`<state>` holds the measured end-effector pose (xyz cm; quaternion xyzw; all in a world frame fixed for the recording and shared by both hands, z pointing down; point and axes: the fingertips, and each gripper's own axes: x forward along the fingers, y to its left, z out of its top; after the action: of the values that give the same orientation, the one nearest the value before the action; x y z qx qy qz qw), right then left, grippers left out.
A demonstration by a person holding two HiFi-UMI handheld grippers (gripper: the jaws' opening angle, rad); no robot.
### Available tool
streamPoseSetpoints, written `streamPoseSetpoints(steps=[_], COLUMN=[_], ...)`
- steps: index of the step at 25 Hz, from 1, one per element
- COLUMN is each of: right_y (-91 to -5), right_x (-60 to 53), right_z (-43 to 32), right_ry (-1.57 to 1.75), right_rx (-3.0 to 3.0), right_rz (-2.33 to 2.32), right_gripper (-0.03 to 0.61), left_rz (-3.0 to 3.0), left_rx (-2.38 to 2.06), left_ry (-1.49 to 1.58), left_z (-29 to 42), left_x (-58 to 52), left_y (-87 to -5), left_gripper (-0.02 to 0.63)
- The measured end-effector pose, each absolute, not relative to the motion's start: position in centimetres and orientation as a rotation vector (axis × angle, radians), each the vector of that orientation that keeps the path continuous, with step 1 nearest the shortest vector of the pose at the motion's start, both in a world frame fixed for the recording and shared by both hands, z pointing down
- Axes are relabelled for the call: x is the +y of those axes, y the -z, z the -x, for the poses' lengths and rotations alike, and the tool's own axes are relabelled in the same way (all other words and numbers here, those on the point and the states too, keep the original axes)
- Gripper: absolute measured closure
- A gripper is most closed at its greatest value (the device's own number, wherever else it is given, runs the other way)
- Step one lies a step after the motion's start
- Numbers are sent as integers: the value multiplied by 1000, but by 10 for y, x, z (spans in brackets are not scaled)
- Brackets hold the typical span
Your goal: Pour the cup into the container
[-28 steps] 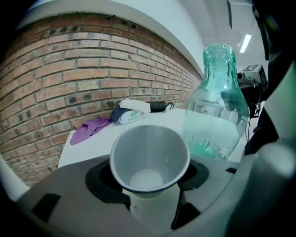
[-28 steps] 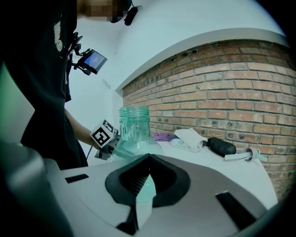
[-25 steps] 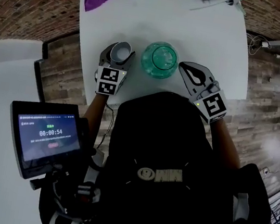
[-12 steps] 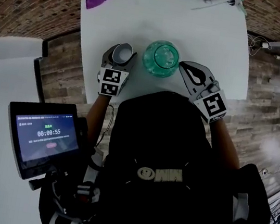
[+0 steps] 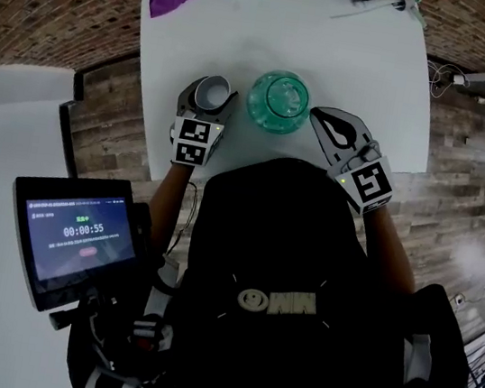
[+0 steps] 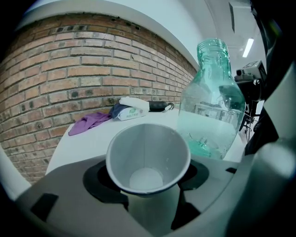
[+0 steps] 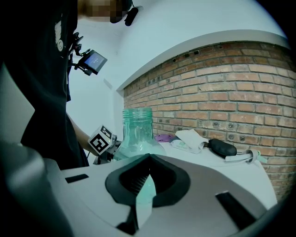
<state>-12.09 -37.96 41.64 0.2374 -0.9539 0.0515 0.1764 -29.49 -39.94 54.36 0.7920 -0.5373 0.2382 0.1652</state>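
Holding, as we log it: left gripper (image 5: 210,95) clamped on the white cup (image 6: 148,155); green glass container (image 5: 278,101) just right of that gripper; right gripper (image 5: 319,116), jaws together, container near its left.

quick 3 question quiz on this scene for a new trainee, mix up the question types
1. True or false: the right gripper is shut on the cup.
2. The green container stands: A) between the two grippers, B) inside the cup, C) in the right gripper.
3. Fill in: in the left gripper, the cup's mouth faces ____ (up / down).
Key: 1 false, it is shut on nothing; 2 A; 3 up.
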Motion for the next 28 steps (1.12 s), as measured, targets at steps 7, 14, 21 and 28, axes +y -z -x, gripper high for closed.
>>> streamPoseSetpoints(steps=[7, 14, 21, 28], right_y=[-416, -415, -415, -407], right_x=[-382, -382, -376, -353], right_z=[118, 121, 123, 99], right_ry=[-138, -135, -139, -125], right_rx=[-2700, -2710, -2733, -2783], right_rz=[-683, -672, -639, -584], right_gripper=[574, 574, 575, 574], left_rz=[-2267, -2276, -2266, -2299], left_rx=[-1482, -1593, -1675, -1823], left_ry=[-690, -613, -519, -550], left_z=[288, 301, 314, 295], left_x=[-399, -402, -384, -350], left_y=[-547, -535, -514, -471], left_gripper=[234, 6, 0, 33])
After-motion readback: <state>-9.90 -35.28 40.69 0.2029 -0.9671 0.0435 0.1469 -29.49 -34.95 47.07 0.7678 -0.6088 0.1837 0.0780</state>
